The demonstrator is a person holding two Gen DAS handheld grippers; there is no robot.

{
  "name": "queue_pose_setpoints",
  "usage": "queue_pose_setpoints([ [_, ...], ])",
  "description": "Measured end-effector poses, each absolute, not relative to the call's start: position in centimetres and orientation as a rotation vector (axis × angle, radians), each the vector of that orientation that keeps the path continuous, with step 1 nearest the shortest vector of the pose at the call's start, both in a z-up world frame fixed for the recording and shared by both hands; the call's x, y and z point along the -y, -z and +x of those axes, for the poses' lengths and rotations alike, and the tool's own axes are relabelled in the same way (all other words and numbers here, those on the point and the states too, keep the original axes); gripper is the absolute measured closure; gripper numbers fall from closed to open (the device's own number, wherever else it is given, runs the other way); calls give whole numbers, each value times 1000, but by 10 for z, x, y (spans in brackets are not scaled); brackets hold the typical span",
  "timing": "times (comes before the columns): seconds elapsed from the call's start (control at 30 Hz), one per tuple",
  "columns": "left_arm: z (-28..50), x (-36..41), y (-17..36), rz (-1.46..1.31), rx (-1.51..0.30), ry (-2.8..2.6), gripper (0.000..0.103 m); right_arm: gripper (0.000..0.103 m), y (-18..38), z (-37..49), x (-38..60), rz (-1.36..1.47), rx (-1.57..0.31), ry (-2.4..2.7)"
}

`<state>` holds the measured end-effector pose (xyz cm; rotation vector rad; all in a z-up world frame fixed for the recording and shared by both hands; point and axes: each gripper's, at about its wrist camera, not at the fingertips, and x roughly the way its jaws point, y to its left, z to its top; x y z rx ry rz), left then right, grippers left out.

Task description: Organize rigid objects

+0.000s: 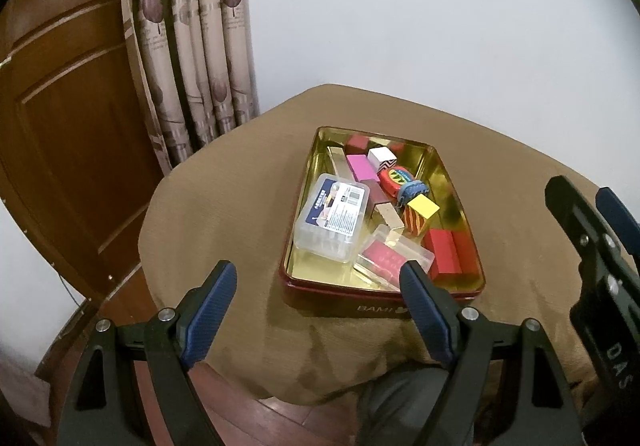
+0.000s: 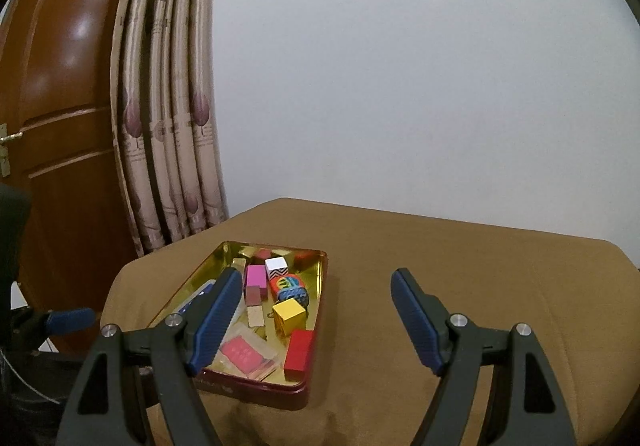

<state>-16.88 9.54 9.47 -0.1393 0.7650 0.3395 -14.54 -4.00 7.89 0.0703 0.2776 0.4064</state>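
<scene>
A red tin tray with a gold inside (image 1: 448, 181) sits on the brown-covered table and holds several small objects: a clear plastic case (image 1: 332, 219), a pink block (image 1: 362, 167), a yellow cube (image 1: 422, 211), a red block (image 1: 444, 252) and a flat clear box with a pink card (image 1: 390, 258). My left gripper (image 1: 318, 300) is open and empty, just in front of the tray's near edge. My right gripper (image 2: 316, 300) is open and empty, above the table to the right of the tray (image 2: 320, 286). The right gripper also shows in the left wrist view (image 1: 592, 234).
The brown cloth-covered table (image 2: 460, 266) stretches right of the tray. A patterned curtain (image 1: 192, 45) and a wooden door (image 1: 60, 105) stand at the left, a white wall behind. The floor (image 1: 240, 418) shows below the table's near edge.
</scene>
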Motion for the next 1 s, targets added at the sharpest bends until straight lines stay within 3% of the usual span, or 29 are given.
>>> queue_pose_setpoints([
  [0.2, -168, -94, -91, -116, -774, -346, 23, 24, -75, -146, 32, 35, -283, -417],
  [0.3, -168, -93, -89, -106, -761, -351, 15, 24, -73, -146, 31, 37, -290, -424],
  [0.63, -170, -90, -90, -76, -735, -327, 20, 24, -73, -146, 32, 49, -297, -430],
  [1.0, -173, -92, -94, -71, -734, -370, 16, 24, -74, -148, 26, 41, -309, -436],
])
